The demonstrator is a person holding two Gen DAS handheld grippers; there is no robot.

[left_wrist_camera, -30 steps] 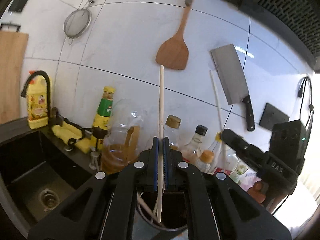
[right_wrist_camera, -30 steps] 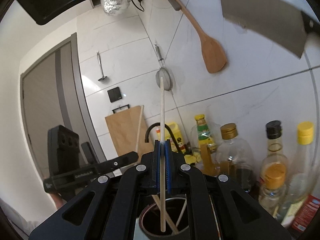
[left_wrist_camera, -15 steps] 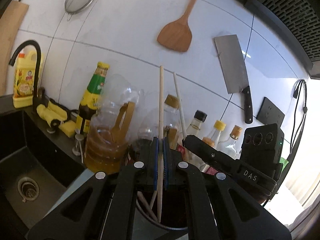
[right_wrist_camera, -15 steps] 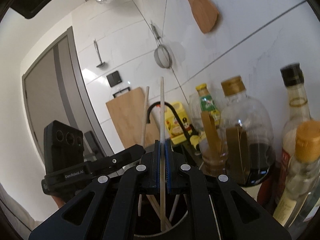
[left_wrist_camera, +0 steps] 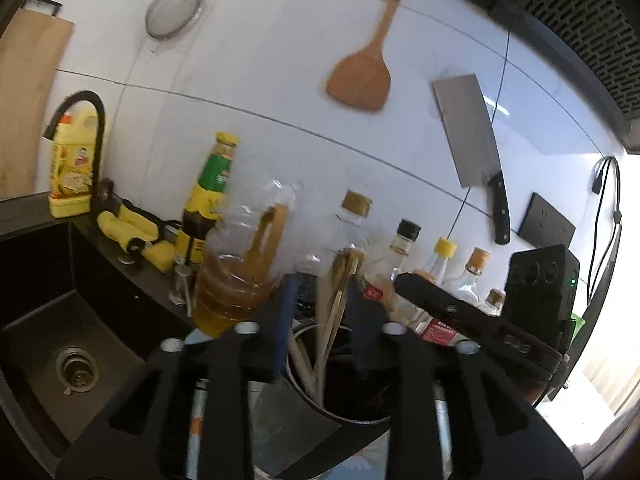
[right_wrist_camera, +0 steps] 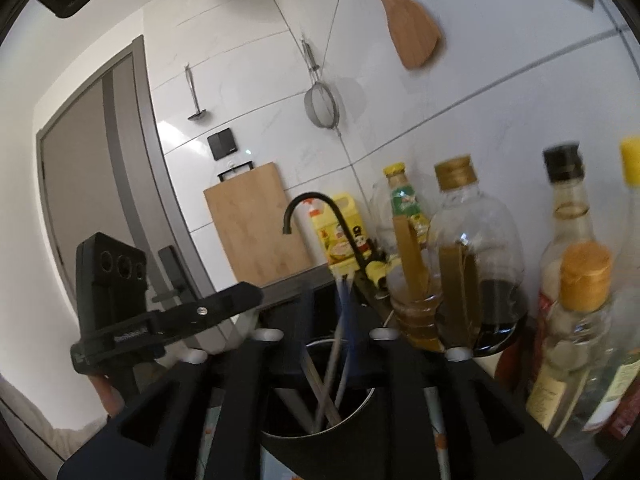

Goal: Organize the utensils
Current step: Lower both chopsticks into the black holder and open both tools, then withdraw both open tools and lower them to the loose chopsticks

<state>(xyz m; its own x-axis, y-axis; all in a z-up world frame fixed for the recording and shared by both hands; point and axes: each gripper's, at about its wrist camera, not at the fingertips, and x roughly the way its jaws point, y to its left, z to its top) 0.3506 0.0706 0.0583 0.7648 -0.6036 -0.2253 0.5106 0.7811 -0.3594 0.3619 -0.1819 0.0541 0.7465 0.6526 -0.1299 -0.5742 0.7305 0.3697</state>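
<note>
Hovering over holder (left_wrist_camera: pixel 352 420), both grippers (left_wrist_camera: pixel 320 320) (right_wrist_camera: pixel 326 320) just released chopsticks (left_wrist_camera: pixel 332 320) — sink (left_wrist_camera: pixel 76 368) only in left view

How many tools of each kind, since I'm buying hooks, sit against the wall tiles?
Strainer: 1
Wooden spatula: 1
Cleaver: 1
Small metal scoop: 1
Cutting board: 1
Total: 5
</note>
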